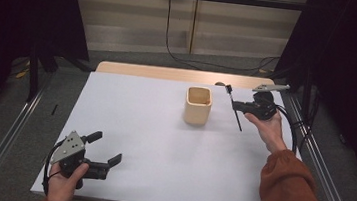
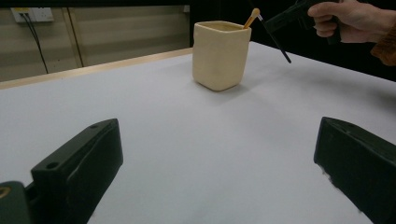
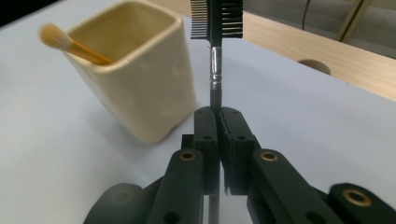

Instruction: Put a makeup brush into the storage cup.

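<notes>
We're looking down and forward from above the table's near edge, while the two gripper views are sitting low over the tabletop, the right one much closer, all three sharing that cream cup (image 1: 198,105) (image 2: 220,55) (image 3: 135,74).

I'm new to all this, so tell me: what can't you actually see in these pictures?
- Inside of the cream cup: its walls hide the orange-handled brush's lower end, right gripper view.
- Comb-brush tip: cut off by the top edge.
- Its handle: hidden between the right gripper's jaws.
</notes>
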A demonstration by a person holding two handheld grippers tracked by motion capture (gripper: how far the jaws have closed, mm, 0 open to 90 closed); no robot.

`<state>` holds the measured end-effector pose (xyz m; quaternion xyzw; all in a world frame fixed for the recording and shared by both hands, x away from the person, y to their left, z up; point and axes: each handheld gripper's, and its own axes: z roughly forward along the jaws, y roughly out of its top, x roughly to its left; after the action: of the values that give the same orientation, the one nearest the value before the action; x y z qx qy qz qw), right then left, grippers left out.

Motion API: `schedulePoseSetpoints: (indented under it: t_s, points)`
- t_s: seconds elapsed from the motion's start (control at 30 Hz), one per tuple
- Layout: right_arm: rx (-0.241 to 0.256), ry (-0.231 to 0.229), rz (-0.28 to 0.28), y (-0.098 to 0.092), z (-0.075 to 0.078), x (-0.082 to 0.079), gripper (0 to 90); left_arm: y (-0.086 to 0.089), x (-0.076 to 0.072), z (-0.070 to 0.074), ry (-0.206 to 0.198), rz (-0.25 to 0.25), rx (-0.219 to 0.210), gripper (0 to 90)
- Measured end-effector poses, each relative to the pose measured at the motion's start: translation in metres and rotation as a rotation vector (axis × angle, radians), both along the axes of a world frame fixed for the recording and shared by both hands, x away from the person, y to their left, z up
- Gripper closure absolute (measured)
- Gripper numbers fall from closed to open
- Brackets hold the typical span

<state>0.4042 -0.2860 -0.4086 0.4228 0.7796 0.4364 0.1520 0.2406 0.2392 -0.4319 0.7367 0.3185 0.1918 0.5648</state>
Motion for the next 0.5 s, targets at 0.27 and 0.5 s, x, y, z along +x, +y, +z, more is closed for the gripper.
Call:
schedulePoseSetpoints:
  t_s: [0.27,0.5]
  points:
    - [0.048,-0.067,0.013,0.005,0.002,-0.006,86.8,0.000,0.000,-0.001,0.004,0.003,-0.003,1.3]
    - [0.147,-0.099,0.004,-0.004,-0.003,-0.012,86.8,-0.001,0.000,-0.001,0.004,0.005,-0.002,1.3]
